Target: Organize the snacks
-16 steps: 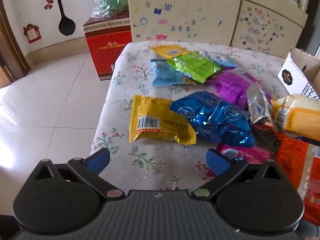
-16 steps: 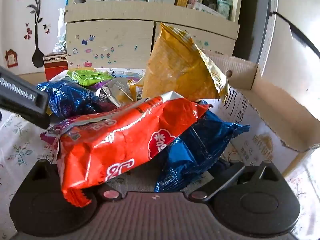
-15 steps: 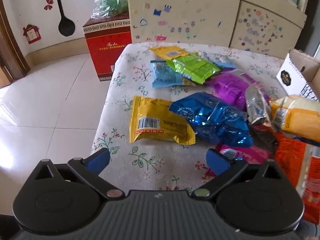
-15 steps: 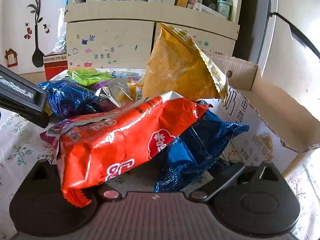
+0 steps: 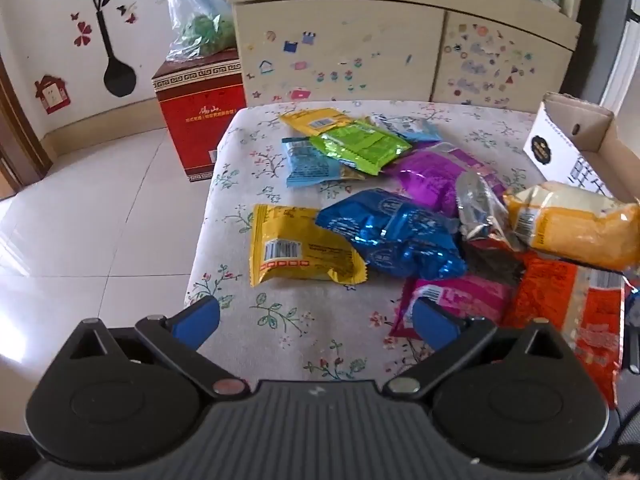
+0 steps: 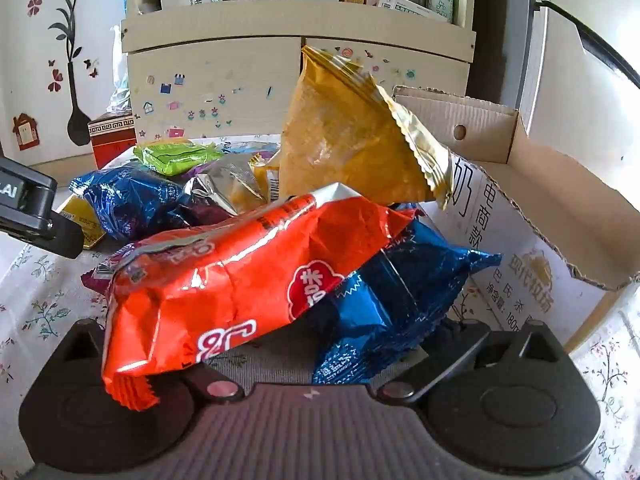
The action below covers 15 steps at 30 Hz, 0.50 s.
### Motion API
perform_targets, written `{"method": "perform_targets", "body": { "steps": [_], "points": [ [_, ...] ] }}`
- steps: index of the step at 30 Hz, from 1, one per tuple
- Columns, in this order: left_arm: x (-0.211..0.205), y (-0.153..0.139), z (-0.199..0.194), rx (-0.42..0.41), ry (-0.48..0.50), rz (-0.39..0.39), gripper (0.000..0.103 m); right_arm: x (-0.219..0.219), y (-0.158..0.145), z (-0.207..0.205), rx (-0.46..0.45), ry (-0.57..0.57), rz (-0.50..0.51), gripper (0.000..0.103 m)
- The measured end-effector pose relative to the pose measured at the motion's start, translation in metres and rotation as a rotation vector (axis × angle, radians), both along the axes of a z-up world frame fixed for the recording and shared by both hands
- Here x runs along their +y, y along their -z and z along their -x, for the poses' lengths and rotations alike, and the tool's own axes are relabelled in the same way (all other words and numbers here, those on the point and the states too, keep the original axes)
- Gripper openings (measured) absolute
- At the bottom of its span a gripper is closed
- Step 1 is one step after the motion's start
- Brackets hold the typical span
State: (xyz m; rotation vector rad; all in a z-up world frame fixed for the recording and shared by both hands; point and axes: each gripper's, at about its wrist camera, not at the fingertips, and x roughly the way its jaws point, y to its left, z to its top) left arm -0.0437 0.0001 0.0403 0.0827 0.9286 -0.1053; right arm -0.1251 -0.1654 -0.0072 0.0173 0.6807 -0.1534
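While the snacks lie scattered over the floral-patterned tablecloth [image 5: 288, 332], the left gripper [image 5: 316, 318] hangs above the table's near edge with its blue-padded fingers [image 5: 198, 316] spread wide and nothing between them. Just ahead of it sits a flat yellow foil packet with a barcode [image 5: 300, 250], and beside that a crinkled blue foil bag [image 5: 394, 232]. Further back lie a green foil packet [image 5: 360, 146], a light-blue packet [image 5: 310, 162] and a shiny purple bag [image 5: 434, 174].

Over on the right, the right gripper [image 6: 308, 344] is buried under a glossy red-orange snack bag [image 6: 240, 280] and a dark blue foil packet [image 6: 396, 296]; its fingertips are hidden, so I can't tell whether it is pinching anything. An orange-yellow crimped bag [image 6: 352, 148] stands tilted behind them, right beside the open white cardboard box [image 6: 532, 216].

As for progress, I'd call this early going: what shows of the box's inside looks bare, and nearly every packet is on the cloth, waiting to be sorted.
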Motion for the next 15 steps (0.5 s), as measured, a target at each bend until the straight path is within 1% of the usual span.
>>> {"method": "perform_targets", "body": {
  "steps": [5, 7, 11, 13, 14, 15],
  "points": [
    [-0.001, -0.003, 0.009, 0.004, 0.020, -0.010, 0.102, 0.001, 0.000, -0.002, -0.001, 0.000, 0.007, 0.103],
    [-0.001, -0.005, 0.013, 0.003, 0.027, -0.013, 0.102, 0.001, -0.003, -0.002, 0.023, 0.002, 0.009, 0.103],
    [0.000, -0.014, 0.022, -0.019, 0.044, -0.018, 0.102, 0.003, -0.014, -0.007, 0.139, 0.000, -0.009, 0.103],
    [-0.001, -0.018, 0.027, -0.030, 0.057, -0.023, 0.102, 0.006, -0.017, -0.009, 0.176, 0.005, -0.014, 0.103],
    [0.000, -0.019, 0.029, -0.032, 0.062, -0.025, 0.102, 0.008, -0.020, -0.010, 0.235, 0.004, -0.020, 0.103],
    [0.000, -0.021, 0.030, -0.033, 0.069, -0.029, 0.102, 0.008, -0.022, -0.010, 0.266, 0.004, -0.028, 0.103]
  ]
}}
